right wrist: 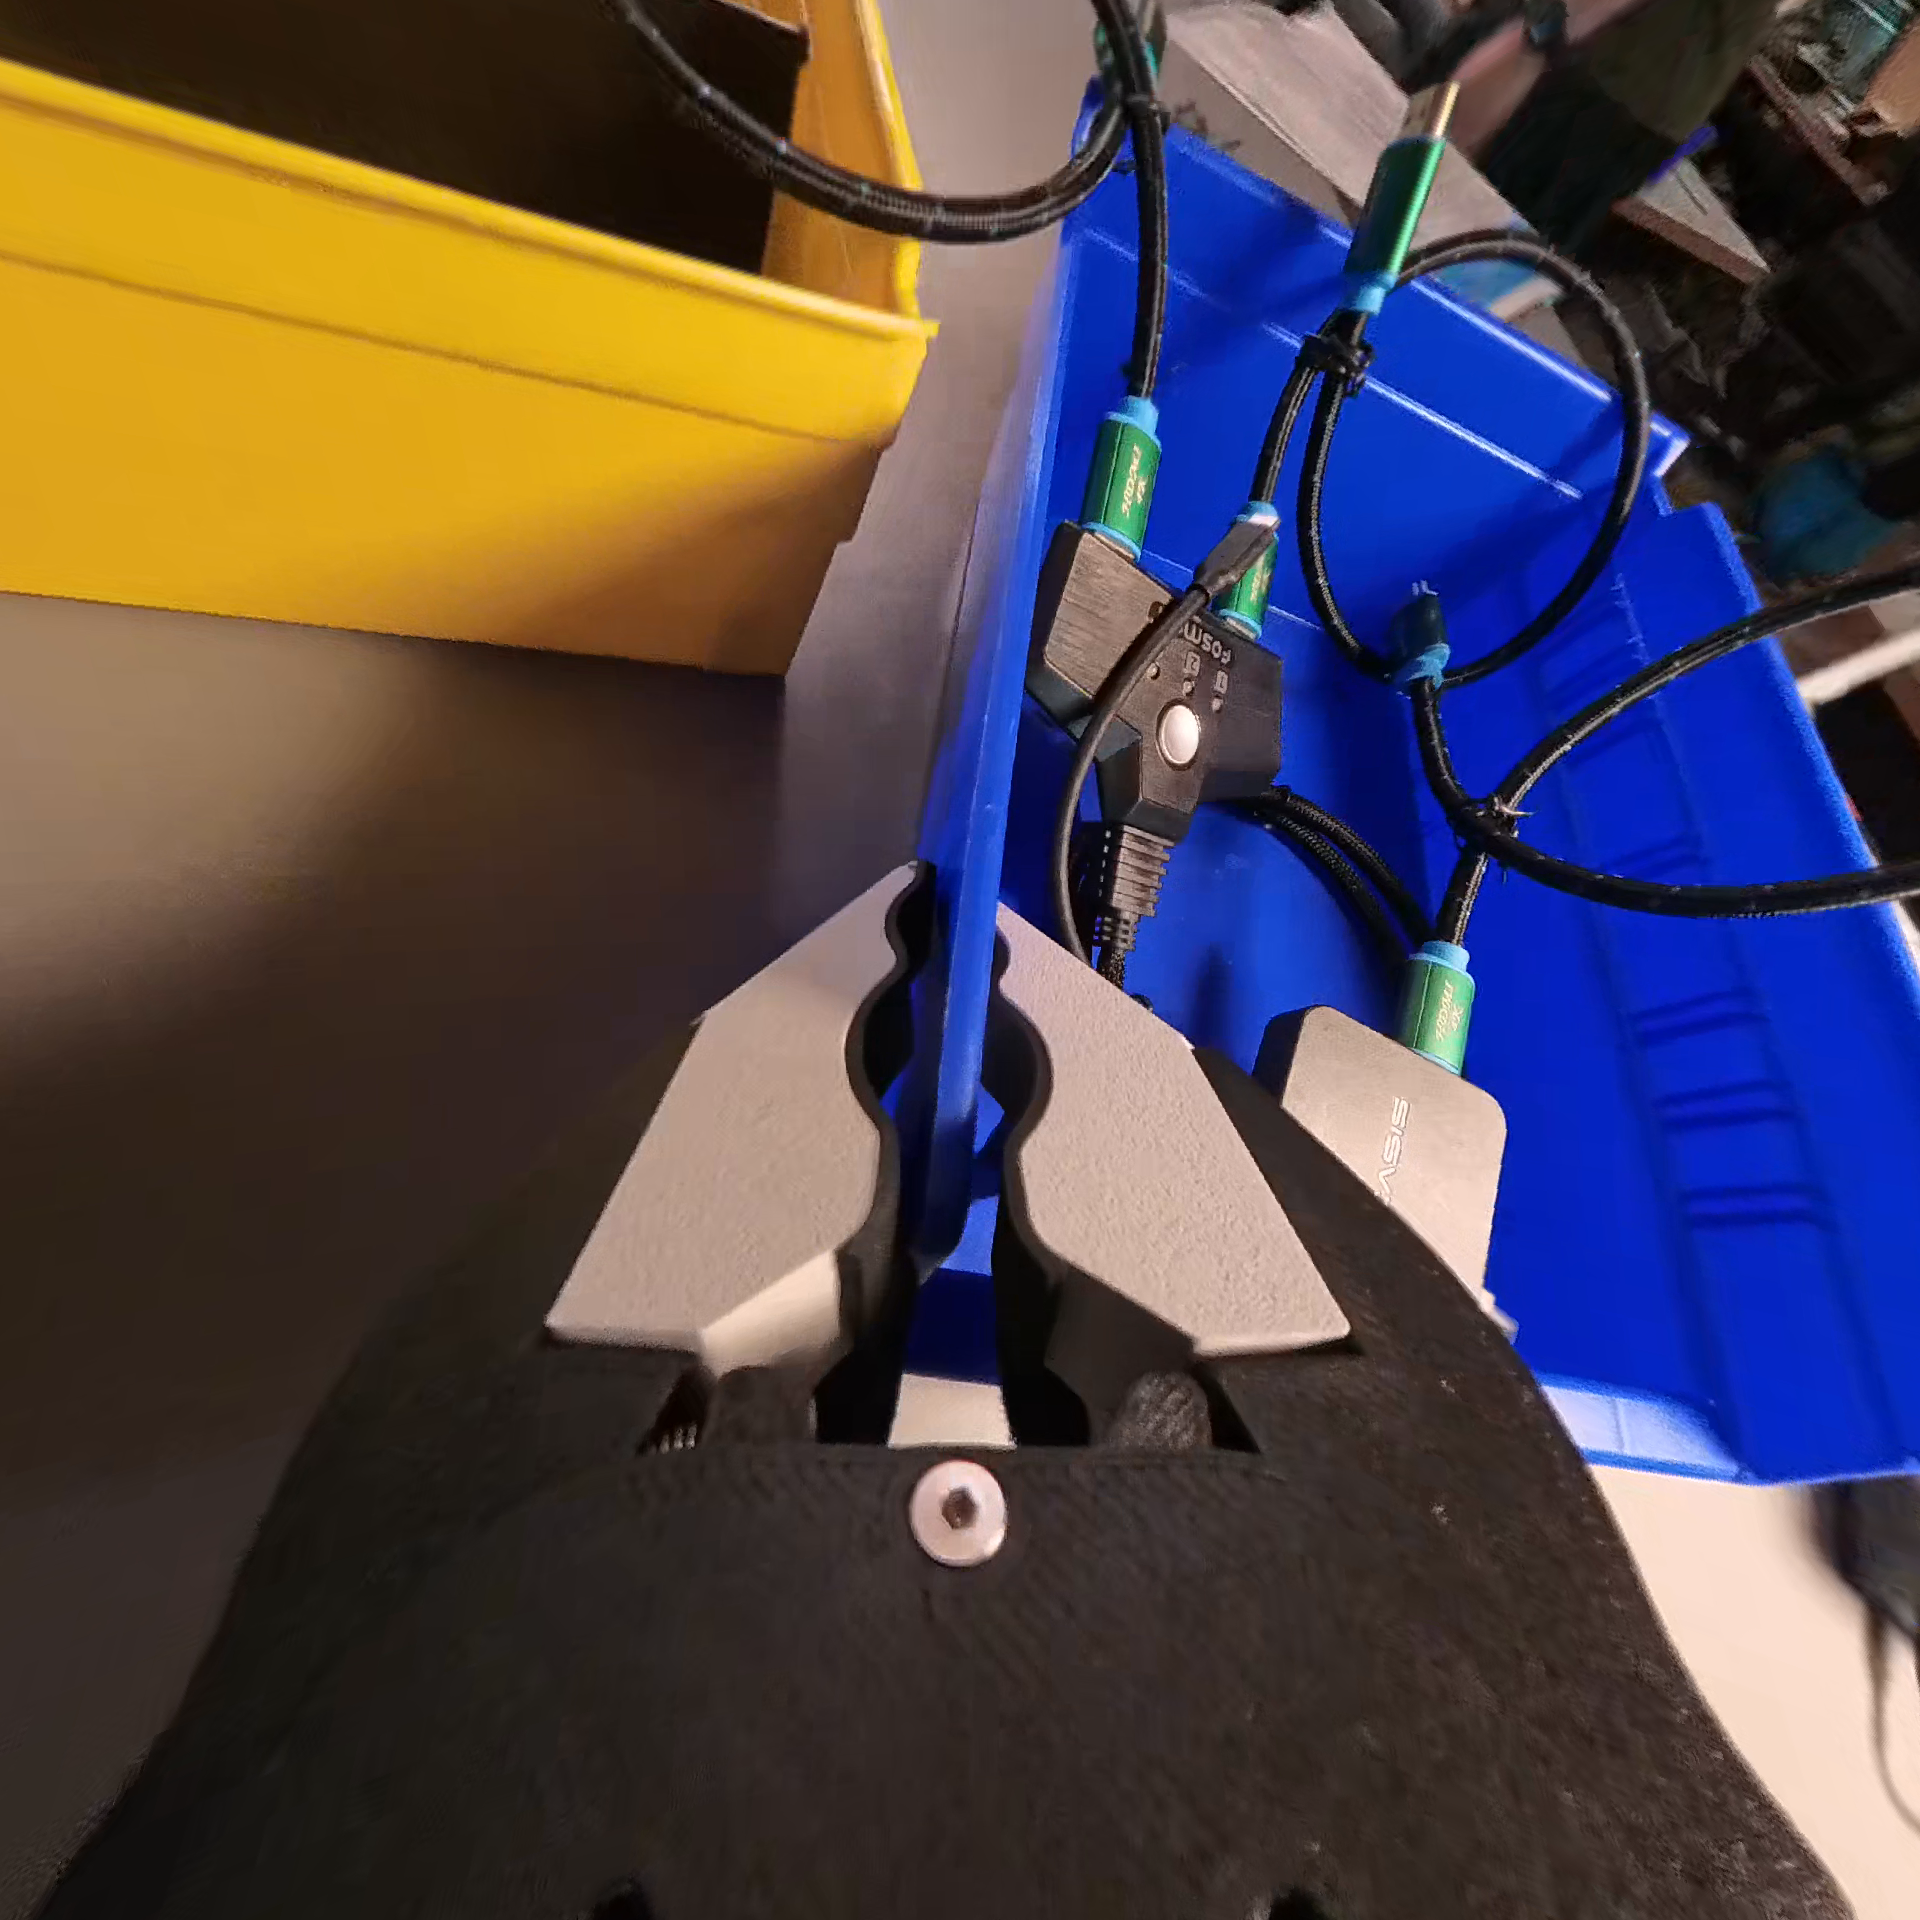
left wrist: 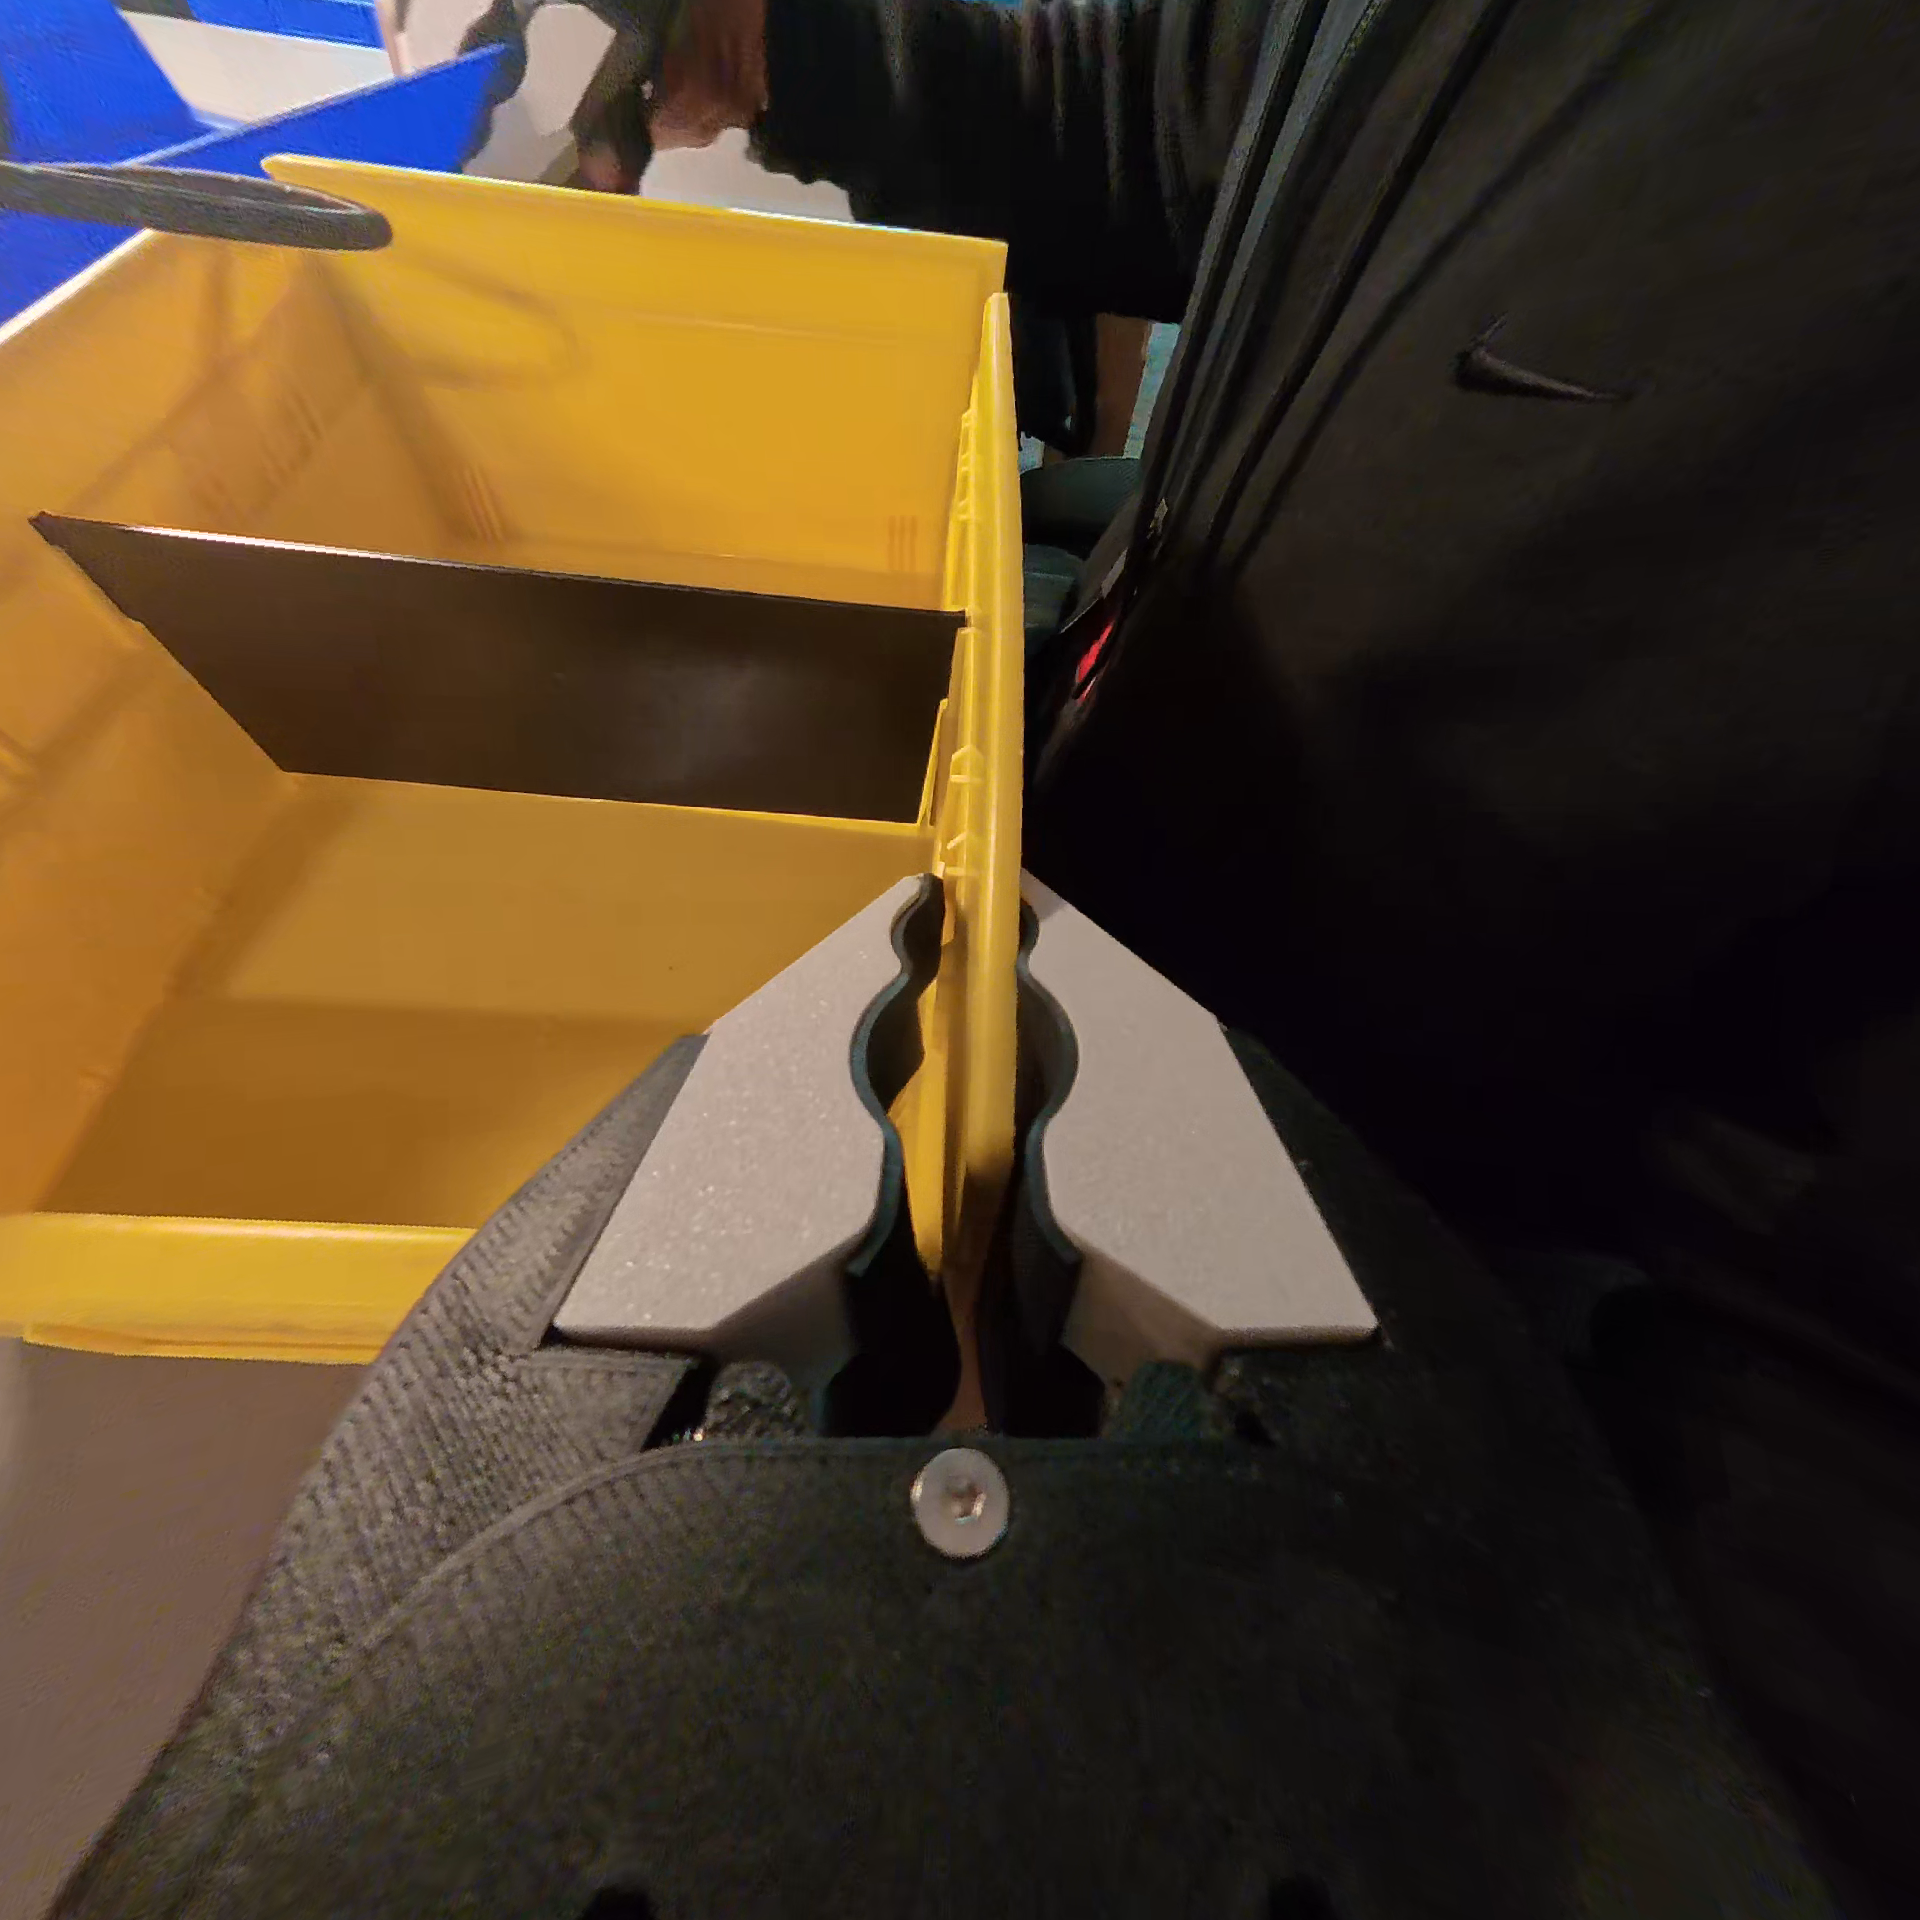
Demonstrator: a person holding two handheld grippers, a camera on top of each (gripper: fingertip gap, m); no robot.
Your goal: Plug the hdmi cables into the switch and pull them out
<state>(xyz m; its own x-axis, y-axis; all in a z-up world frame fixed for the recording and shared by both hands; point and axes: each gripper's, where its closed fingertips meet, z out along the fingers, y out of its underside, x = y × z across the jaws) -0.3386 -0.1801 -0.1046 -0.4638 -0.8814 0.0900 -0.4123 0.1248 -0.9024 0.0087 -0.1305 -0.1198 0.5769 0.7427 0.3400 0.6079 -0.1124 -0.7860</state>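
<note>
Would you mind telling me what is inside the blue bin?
The blue bin holds a black switch, a grey box and braided cables. The right gripper hides its near corner.

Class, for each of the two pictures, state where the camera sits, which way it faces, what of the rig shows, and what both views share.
Left wrist view: on the left gripper, looking forward along its fingers, shut on the yellow bin wall; black divider inside.
Right wrist view: on the right gripper, looking forward along its fingers, shut on the blue bin wall; HDMI switch and green-ended cables inside.
Shared: the yellow bin and the blue bin.
</note>
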